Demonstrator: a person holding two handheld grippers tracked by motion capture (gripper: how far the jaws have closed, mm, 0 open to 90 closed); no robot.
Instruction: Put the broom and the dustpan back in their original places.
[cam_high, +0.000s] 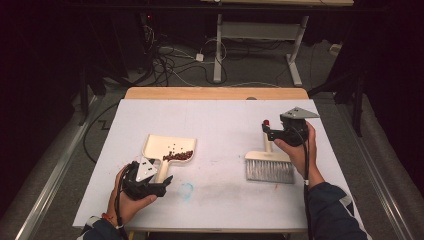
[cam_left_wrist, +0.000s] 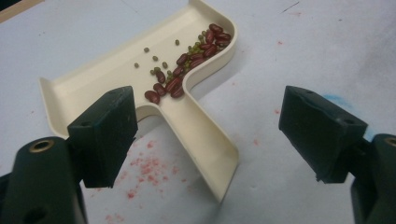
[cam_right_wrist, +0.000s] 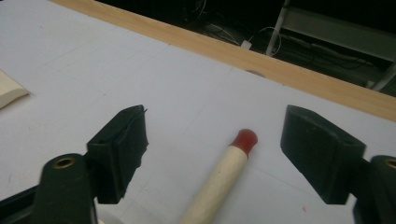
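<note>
My left hand-held gripper (cam_left_wrist: 205, 135) hangs with its jaws spread wide and clamping nothing, the cream dustpan (cam_left_wrist: 140, 79) lying flat on the bench (cam_left_wrist: 303, 46) just ahead of it, its handle (cam_left_wrist: 201, 140) running back into the gap between the jaws without touching either one. I read that as the stance for a grasp on the handle: the pan sits mouth away from me so that its raised back wall keeps the load in, and the red and green beans (cam_left_wrist: 189, 63) are indeed heaped against that wall and into one rear corner, a few green ones scattered across the floor of the pan. From above, the same gripper (cam_high: 162, 182) sits at the near end of the handle, the dustpan (cam_high: 169, 148) stretching forward of it. Well apart on the other side, my right hand-held gripper (cam_right_wrist: 215, 154) is likewise open and empty, poised over the brush handle (cam_right_wrist: 217, 182), whose red tip (cam_right_wrist: 245, 138) points toward the far wooden edge (cam_right_wrist: 280, 65); the handle lies between the jaws but clear of both. The brush (cam_high: 269, 167) rests bristles toward me, just below the right gripper (cam_high: 272, 132). Faint red and blue smudges mark the white surface nearby.
</note>
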